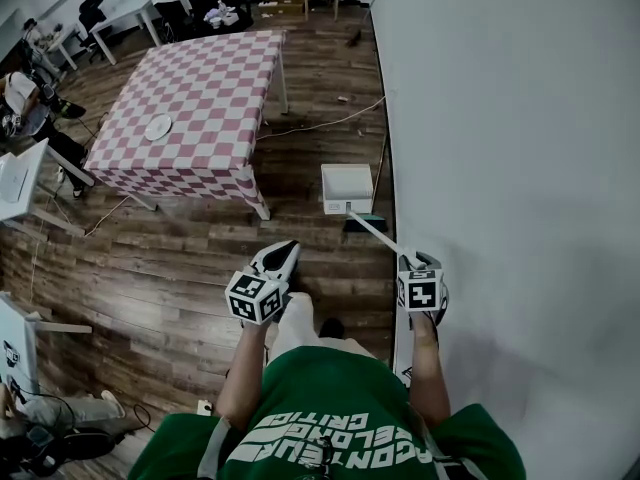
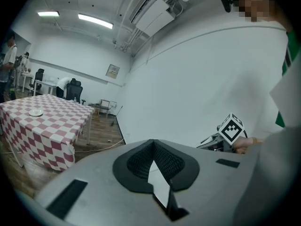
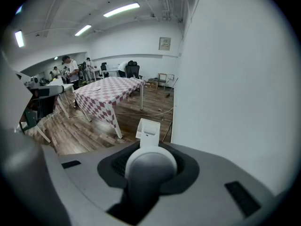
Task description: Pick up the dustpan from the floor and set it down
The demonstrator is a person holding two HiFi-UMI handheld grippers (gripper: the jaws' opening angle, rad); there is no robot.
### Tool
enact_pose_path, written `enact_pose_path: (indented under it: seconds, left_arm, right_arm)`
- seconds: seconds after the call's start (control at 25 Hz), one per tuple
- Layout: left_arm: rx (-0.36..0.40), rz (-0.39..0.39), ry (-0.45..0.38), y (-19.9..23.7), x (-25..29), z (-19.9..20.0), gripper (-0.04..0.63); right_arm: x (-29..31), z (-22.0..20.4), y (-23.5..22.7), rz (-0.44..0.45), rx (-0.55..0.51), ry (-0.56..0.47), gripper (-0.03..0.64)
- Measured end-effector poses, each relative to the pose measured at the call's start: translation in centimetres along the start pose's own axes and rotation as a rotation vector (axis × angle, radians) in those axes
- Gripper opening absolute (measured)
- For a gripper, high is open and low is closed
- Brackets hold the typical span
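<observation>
We see our right tongs (image 1: 412, 265) closed on the long handle (image 1: 375, 230), white dustpan (image 1: 347, 186) at 11 o'clock from them, low by the wall (image 1: 500, 118), over the wooden floor (image 1: 190, 268), left tongs (image 1: 282, 256) with tips together, empty.

White dustpan (image 1: 346, 186), white wall (image 1: 500, 118) right, pink-and-white checked tablecloth (image 1: 195, 108) far left, brown plank floor (image 1: 180, 258), green shirt (image 1: 330, 383) near, apparently white-lettered.

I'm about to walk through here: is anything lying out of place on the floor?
Yes: a loose cable trails over the floor from near the table to the wall, straight across the walkway. Nothing else looks odd.
</observation>
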State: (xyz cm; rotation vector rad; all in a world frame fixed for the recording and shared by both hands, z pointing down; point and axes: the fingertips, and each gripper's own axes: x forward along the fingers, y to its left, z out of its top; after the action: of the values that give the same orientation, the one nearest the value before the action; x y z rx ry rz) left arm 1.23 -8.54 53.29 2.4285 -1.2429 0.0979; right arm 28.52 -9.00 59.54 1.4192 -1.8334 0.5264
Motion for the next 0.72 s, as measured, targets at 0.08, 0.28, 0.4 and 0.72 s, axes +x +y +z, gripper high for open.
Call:
enact_pose_path:
  seconds: [0.08, 0.28, 0.4, 0.72]
  left_arm:
    - [-0.001, -0.011, 0.012, -0.5, -0.1, -0.6, 0.003]
    - [0.002, -0.047, 0.049, -2.1, 0.2, -2.1, 0.003]
    - [0.005, -0.071, 0.069, -3.1, 0.5, -3.1, 0.003]
    - [0.017, -0.123, 0.122, -5.4, 0.6, -5.4, 0.003]
  right_arm:
    - [0.3, -1.1, 0.1, -0.001, 0.008, 0.02, 0.112]
    - [1.2, -3.9, -0.1, -0.008, 0.027, 0.075, 0.112]
    - [2.0, -5.7, -0.2, -0.009, 0.026, 0.105, 0.112]
    - [3.2, -10.8, -0.9, -0.021, 0.048, 0.201, 0.112]
